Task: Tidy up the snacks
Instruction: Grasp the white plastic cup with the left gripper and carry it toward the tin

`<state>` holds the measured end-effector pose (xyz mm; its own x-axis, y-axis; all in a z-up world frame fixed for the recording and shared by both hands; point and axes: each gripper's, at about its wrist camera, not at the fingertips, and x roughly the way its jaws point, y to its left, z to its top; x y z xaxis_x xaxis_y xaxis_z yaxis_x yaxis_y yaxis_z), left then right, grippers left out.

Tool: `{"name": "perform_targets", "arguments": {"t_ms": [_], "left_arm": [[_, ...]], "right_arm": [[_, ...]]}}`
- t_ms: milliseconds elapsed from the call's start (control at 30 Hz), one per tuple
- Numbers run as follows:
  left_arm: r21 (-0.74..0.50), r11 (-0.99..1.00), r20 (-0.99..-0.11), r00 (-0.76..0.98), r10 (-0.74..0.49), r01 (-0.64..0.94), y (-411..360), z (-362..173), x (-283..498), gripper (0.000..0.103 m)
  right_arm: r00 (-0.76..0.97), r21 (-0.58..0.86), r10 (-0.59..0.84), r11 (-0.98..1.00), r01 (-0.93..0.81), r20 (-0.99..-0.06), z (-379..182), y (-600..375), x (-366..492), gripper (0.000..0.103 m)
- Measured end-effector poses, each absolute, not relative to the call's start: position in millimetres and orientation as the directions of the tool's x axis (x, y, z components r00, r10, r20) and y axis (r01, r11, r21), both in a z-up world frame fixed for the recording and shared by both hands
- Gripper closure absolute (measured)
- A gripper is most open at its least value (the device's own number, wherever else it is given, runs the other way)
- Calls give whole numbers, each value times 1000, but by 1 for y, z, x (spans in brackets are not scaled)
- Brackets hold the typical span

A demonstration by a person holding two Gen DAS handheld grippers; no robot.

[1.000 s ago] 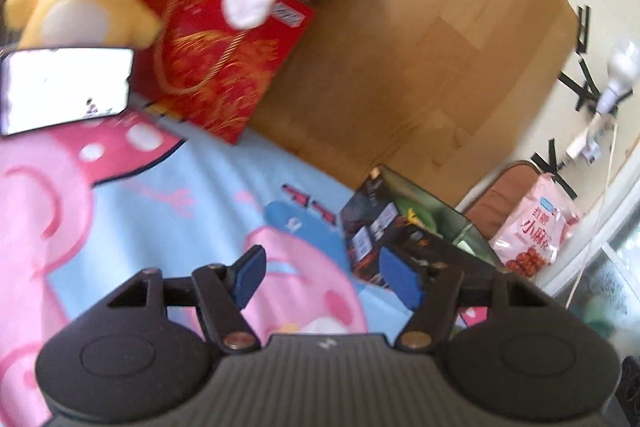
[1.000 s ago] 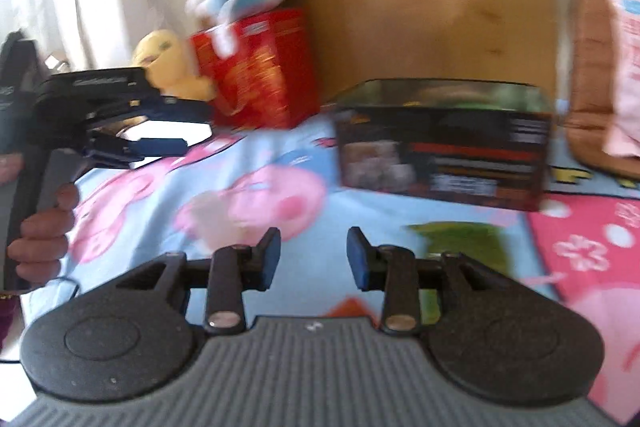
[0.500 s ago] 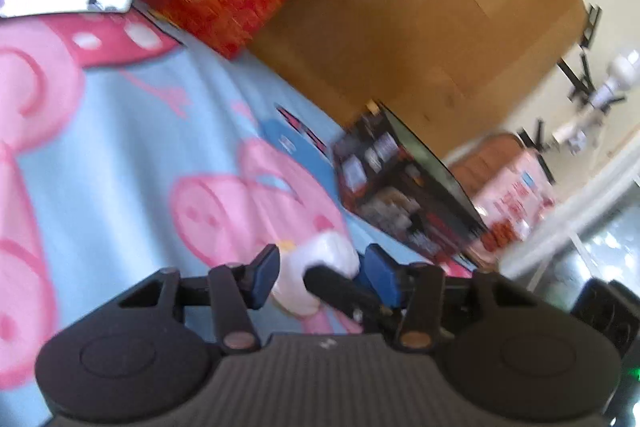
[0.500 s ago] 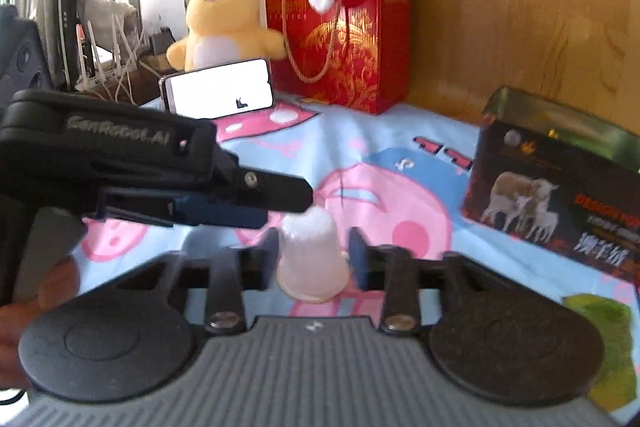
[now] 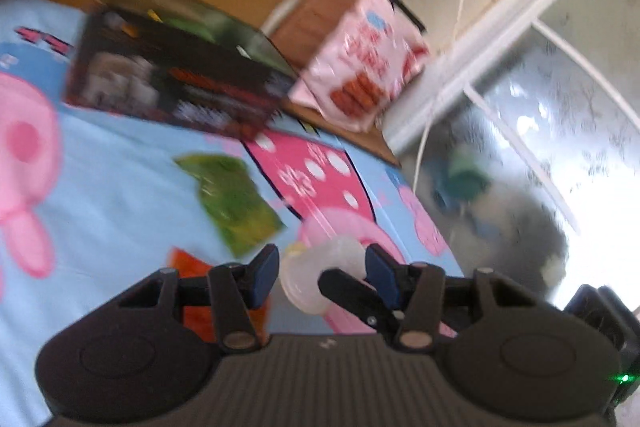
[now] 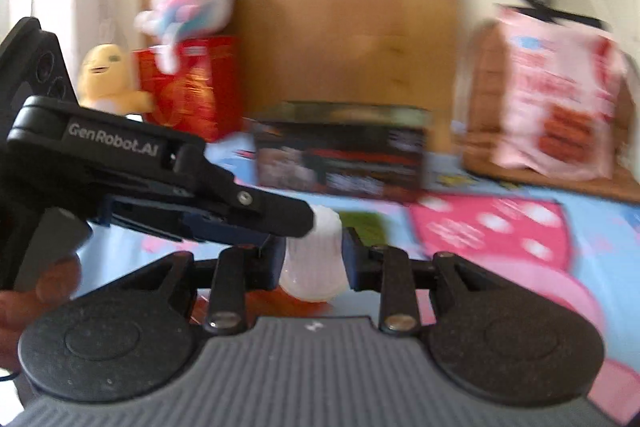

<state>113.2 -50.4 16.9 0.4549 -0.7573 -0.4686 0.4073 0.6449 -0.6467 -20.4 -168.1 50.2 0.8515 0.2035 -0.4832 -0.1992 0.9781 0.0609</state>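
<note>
A small translucent white jelly cup (image 6: 314, 259) is sitting clamped between the blue pads of the right gripper (image 6: 314, 261), whose jaws are pressing on both of its sides, wide end toward the camera. The left gripper (image 5: 318, 277) is coming in from the left in the right wrist view, a hand (image 6: 36, 291) wrapped around its grip, and its fingertip is touching the cup's narrow top. From the left wrist view the same cup (image 5: 324, 267) is lying between that gripper's jaws; they have just been closing, but one blue pad is standing apart from the cup (the other side is hidden by a black finger of the right gripper, so whether it is gripping I cannot tell). Below, a cartoon-print blue and pink cloth (image 5: 120, 155) is covering the surface, with a green snack packet (image 5: 232, 203) lying flat on it and an orange packet (image 5: 192, 267) partly hidden behind the left gripper. Farther back, a dark open box (image 6: 340, 155) is standing on the cloth, and a pink snack bag (image 6: 556, 99) is leaning upright to its right. A yellow plush toy (image 6: 106, 75) is sitting beside a red gift bag (image 6: 192, 87) at the far left.
</note>
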Motion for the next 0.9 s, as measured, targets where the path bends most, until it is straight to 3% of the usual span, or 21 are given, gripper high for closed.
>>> {"name": "perform_targets", "arguments": {"t_ms": [133,233,433,500,600,700,900], "left_arm": [[-625,652,-502,419,-757,429,-72,15,110,55],[-599,666,-522,413,-746,445,-79,15,105,55],[-567,690,-565,397,-723,450,-91,7,104,53],[-562,690,-576,383,-722,455,-96,4,104,56],[-518,712,-593,400,-698,474,-102,3,101,63],[-544,696,-574,397,-716,469,-96,9,106,63],[-482,732,-528,507,-681,482,-81,46,125,61]], "right_arm": [[839,96,151,988,-118,-523,35,-197,-34,68],[844,109,159,987,-119,-512,30,-206,-45,53],[834,88,178,984,-156,-522,21,-202,-50,52],[828,90,185,983,-162,-530,20,-201,-46,53],[826,75,160,987,-142,-541,18,-200,-43,72],[835,74,152,988,-133,-529,19,-201,-44,73],[880,-6,137,988,-157,-454,37,-187,-26,74]]}}
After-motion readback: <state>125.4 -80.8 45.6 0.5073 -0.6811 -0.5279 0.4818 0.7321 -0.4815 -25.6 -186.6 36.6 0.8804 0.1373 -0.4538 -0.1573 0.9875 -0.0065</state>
